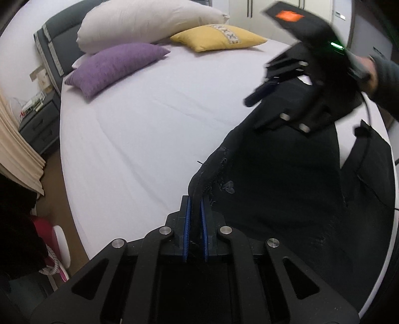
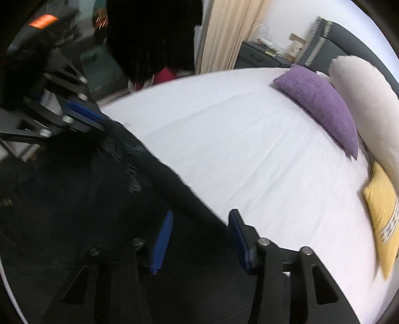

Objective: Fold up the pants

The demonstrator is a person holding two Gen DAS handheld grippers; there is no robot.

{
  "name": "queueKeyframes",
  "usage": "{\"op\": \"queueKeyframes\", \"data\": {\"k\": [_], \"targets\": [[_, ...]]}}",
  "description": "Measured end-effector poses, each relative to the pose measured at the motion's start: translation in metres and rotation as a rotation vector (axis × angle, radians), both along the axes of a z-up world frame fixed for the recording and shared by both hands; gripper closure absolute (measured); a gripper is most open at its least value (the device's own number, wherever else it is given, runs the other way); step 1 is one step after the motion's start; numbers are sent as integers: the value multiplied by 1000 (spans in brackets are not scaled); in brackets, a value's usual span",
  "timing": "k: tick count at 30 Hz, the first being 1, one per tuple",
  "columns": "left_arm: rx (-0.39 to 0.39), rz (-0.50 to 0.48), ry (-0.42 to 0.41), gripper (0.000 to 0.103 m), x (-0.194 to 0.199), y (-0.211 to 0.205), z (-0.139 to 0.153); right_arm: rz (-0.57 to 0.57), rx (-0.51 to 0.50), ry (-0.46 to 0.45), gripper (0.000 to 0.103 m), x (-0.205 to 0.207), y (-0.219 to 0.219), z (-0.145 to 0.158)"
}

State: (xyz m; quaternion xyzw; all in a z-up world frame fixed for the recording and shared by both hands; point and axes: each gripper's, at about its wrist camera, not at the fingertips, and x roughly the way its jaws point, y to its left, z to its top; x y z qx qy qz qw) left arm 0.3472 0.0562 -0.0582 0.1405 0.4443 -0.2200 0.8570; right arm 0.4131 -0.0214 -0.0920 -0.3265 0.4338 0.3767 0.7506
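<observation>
Black pants (image 1: 286, 187) lie spread over the right part of a white bed (image 1: 149, 124). In the left wrist view my left gripper (image 1: 195, 214) is shut on a raised edge of the pants, the dark cloth pinched between its blue pads. The right wrist view shows my right gripper (image 2: 200, 236) over the same long edge of the pants (image 2: 99, 199). Its blue pads stand apart with cloth lying between them and no pad pressing on it. The left gripper (image 2: 107, 123) appears there at the upper left, clamped on the pants. A hand (image 1: 371, 72) holds the right tool.
A white pillow (image 1: 139, 22), a purple cushion (image 1: 117, 64) and a yellow cushion (image 1: 219, 37) lie at the head of the bed. A grey nightstand (image 1: 37, 124) and a beige curtain (image 1: 17, 154) stand to the left. Bare sheet fills the bed's middle.
</observation>
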Motion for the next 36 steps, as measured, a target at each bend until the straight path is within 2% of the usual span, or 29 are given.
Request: {"op": "queueKeyframes", "data": {"k": [4, 11, 14, 16, 20, 25, 32, 36], "targets": [[9, -19, -17, 96, -11, 1, 2, -4, -22, 25, 59, 22, -4, -1], [0, -20, -16, 96, -13, 5, 0, 63, -81, 86, 59, 23, 8, -14], [-3, -18, -12, 96, -12, 5, 1, 64, -91, 106, 75, 25, 12, -17], [-4, -16, -13, 96, -12, 5, 2, 65, -86, 114, 79, 25, 12, -16], [-8, -13, -15, 96, -14, 2, 2, 51, -76, 119, 92, 11, 7, -11], [-3, -18, -16, 96, -17, 1, 2, 58, -110, 87, 97, 5, 13, -10], [-9, -7, -22, 96, -16, 3, 4, 93, -177, -9, 100, -8, 22, -3], [-9, -5, -30, 97, -22, 0, 4, 56, -178, -18, 100, -14, 23, -3]]}}
